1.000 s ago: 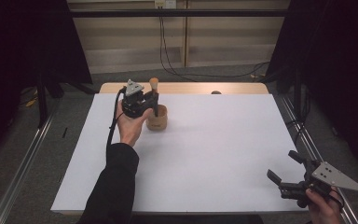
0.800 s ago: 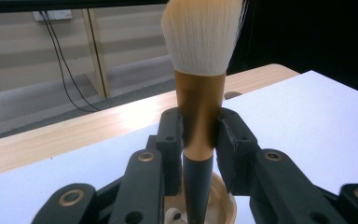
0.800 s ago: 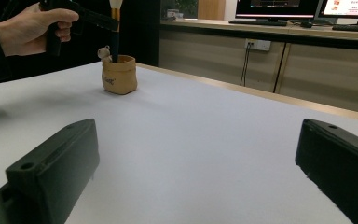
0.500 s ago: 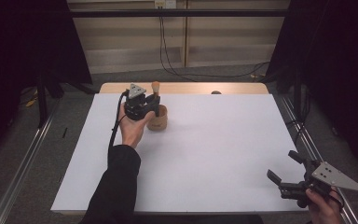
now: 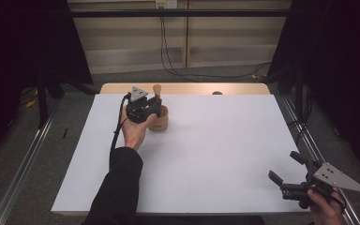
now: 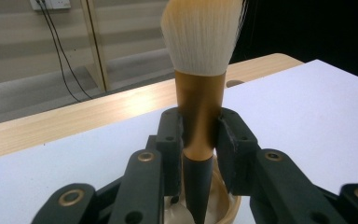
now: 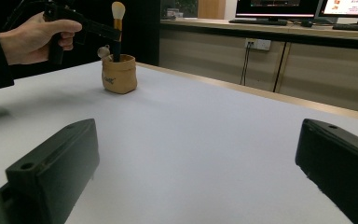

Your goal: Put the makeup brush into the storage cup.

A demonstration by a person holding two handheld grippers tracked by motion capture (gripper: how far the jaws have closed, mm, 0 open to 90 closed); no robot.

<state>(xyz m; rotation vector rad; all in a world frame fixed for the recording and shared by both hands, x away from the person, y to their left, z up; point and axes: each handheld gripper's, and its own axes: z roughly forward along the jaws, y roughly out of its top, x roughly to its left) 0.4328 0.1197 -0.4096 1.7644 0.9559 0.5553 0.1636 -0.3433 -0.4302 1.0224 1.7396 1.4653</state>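
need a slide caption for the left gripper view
Left hand-held gripper shut on the gold ferrule of a makeup brush standing upright in a small tan cup.

In the upper left of centre, the left gripper (image 5: pixel 157 108) clamps a brush (image 5: pixel 157 93) standing in a small brown pot (image 5: pixel 160 123). The right gripper (image 5: pixel 286 169) rests open at lower right.
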